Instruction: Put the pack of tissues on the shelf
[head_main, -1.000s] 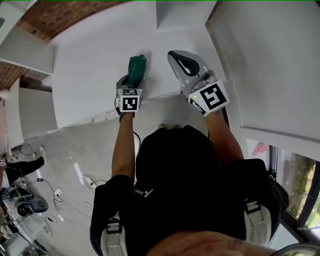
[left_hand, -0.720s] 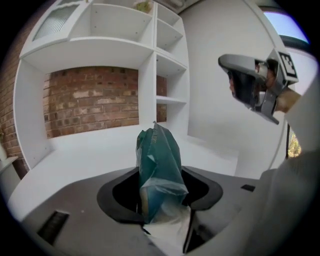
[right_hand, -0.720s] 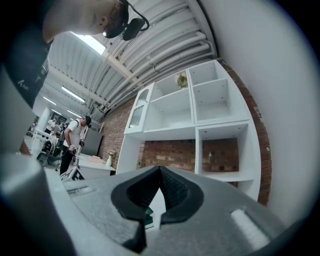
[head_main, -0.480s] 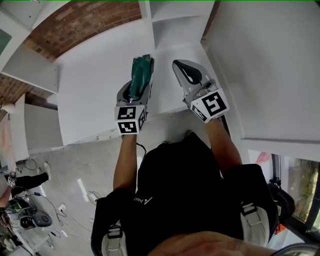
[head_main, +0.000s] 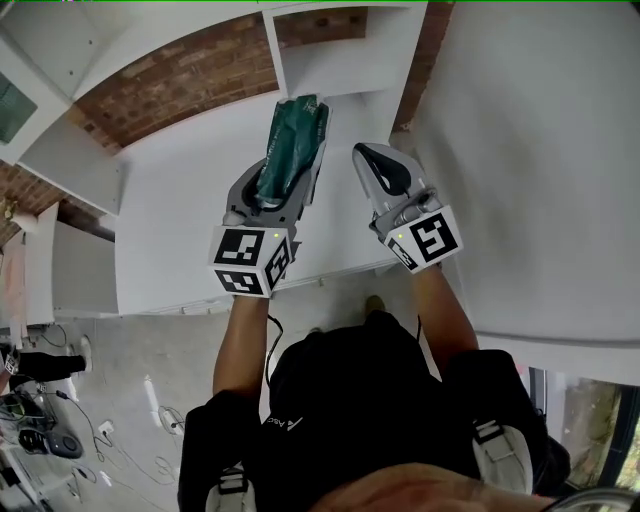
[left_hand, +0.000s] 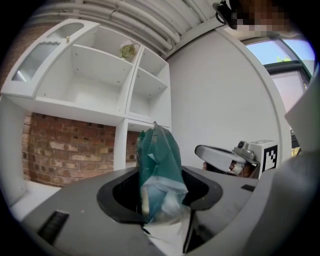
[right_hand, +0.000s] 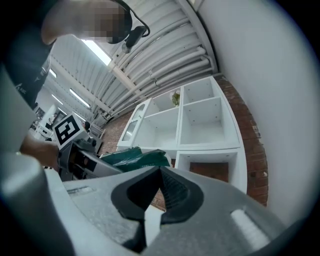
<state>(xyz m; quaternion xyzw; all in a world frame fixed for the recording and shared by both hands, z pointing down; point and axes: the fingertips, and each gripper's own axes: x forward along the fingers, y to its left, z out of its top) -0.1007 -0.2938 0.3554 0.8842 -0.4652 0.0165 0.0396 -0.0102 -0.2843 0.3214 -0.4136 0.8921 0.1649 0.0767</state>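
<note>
The pack of tissues (head_main: 292, 145) is dark green with a pale end, and my left gripper (head_main: 280, 185) is shut on it. In the left gripper view the pack (left_hand: 159, 170) stands upright between the jaws, its top pointing at the white shelf unit (left_hand: 100, 85). My right gripper (head_main: 378, 170) is beside it on the right, shut with nothing in it. The right gripper view shows its jaws (right_hand: 150, 200) meeting, with the pack (right_hand: 132, 157) at left. Both grippers are held up in front of the shelf's open compartments (head_main: 330, 70).
The shelf unit (right_hand: 200, 120) has several open white compartments against a brick wall (head_main: 180, 75). A small greenish thing (left_hand: 128, 50) sits in an upper compartment. A plain white wall (head_main: 540, 150) runs along the right. Cables and gear lie on the floor (head_main: 40, 420) below left.
Both grippers have risen toward the shelf, the left one carrying the green pack further forward. More of the shelf compartments and brick wall has come into view.
</note>
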